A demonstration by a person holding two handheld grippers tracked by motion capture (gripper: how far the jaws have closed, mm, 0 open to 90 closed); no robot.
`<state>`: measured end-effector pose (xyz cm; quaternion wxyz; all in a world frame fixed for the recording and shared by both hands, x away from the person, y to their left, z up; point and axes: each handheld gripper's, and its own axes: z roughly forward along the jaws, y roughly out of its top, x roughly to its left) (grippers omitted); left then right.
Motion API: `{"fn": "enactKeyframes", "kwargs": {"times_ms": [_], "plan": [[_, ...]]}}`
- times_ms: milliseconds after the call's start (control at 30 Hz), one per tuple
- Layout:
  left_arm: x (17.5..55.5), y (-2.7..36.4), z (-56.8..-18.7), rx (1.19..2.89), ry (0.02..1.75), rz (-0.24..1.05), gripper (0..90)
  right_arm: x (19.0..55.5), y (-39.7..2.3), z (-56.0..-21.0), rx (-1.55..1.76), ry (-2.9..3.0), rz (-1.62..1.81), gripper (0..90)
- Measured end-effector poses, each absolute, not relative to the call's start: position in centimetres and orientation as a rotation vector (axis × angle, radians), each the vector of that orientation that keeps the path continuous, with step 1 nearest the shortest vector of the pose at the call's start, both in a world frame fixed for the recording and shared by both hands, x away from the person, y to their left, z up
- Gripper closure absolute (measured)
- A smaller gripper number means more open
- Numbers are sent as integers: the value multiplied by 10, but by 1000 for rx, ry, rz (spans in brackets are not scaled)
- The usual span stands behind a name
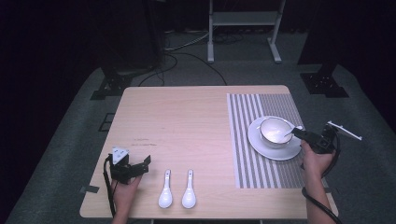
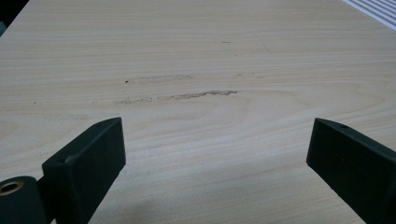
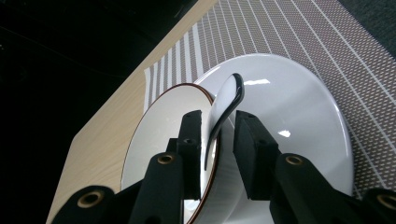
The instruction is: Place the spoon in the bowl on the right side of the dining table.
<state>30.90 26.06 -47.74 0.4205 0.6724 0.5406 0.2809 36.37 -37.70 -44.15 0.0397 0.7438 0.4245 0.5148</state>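
Observation:
A white bowl [image 1: 274, 131] stands on a white plate [image 1: 276, 153] on the striped placemat [image 1: 254, 168] at the right. A white spoon [image 3: 229, 93] leans on the bowl's [image 3: 156, 130] rim, its handle sticking out over the plate [image 3: 299, 107]. My right gripper [image 3: 218, 122] has a jaw on each side of that handle, with a gap showing on the right side, so it is open. In the high view the right gripper [image 1: 295, 133] reaches the bowl from the right. Two more white spoons [image 1: 165, 189] [image 1: 188, 189] lie near the front edge. My left gripper [image 1: 142, 165] [image 2: 217, 140] rests open on the bare wood, left of them.
The wooden table [image 1: 187, 116] has bare wood across its middle and back. Beyond it on the grey floor stand a white frame [image 1: 243, 28] and black stands with cables. Each gripper's cable trails off the table's front edge.

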Motion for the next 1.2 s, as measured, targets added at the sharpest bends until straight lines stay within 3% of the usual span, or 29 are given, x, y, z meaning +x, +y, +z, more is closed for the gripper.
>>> {"fn": "enactKeyframes", "kwargs": {"times_ms": [433,900,1200], "plan": [[309,260,-477,1691,1356,709,33,349,-379,-442,2241,1303,1651,626],[309,260,-477,1687,1361,711,33,323,-379,-442,2153,1359,1684,459],[309,259,-477,1692,1360,718,33,315,-375,-446,2139,1403,1693,421]]}}
